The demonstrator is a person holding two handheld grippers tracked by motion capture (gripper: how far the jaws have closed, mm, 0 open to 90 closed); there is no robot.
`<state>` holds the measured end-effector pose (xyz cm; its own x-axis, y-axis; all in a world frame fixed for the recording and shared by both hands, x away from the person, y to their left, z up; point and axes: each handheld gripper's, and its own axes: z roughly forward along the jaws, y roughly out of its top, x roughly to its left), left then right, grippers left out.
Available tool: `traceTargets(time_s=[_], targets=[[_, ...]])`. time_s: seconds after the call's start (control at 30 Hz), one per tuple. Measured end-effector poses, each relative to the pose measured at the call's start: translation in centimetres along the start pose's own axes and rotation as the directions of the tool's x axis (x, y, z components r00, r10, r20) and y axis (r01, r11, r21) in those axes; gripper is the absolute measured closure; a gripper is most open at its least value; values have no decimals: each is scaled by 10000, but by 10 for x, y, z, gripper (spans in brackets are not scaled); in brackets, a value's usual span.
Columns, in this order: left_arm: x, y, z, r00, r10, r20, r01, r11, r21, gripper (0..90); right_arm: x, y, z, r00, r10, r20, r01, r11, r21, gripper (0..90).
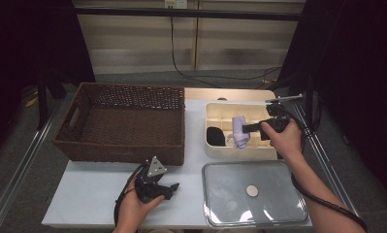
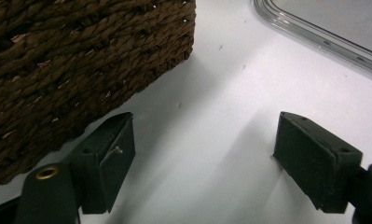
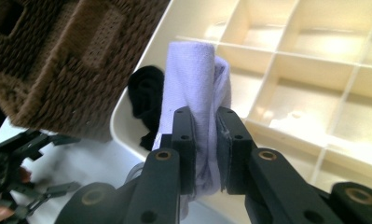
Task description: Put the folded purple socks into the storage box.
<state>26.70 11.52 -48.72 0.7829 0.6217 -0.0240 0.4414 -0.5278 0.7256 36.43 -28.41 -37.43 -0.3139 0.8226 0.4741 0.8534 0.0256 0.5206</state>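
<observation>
My right gripper (image 1: 247,127) (image 3: 205,135) is shut on a rolled lilac cloth (image 1: 238,132) (image 3: 193,88), held above the cream divided box (image 1: 215,151) (image 3: 286,116). A black rolled cloth (image 1: 215,136) (image 3: 146,100) lies in the box's near-left compartment. My left gripper (image 1: 170,189) (image 2: 202,158) rests low on the white table (image 1: 94,194) in front of the wicker basket (image 1: 123,124) (image 2: 58,60). Its jaws stand wide open with nothing between them.
A clear lid (image 1: 254,194) (image 2: 333,28) with a round sticker lies on the table in front of the divided box. The basket's near corner stands close to my left gripper. Cables trail from both grippers.
</observation>
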Motion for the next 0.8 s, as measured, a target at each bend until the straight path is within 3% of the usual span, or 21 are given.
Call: traceTargets(time_s=[0.53, 0.8], targets=[[0, 0, 0, 10000, 47, 23, -47, 10000, 44, 191, -22, 4, 6, 9956, 360, 863, -380, 9990, 221, 785], [0, 0, 0, 10000, 43, 38, -43, 10000, 56, 189, -27, -4, 9, 9928, 215, 1177, -272, 9985, 470, 785]])
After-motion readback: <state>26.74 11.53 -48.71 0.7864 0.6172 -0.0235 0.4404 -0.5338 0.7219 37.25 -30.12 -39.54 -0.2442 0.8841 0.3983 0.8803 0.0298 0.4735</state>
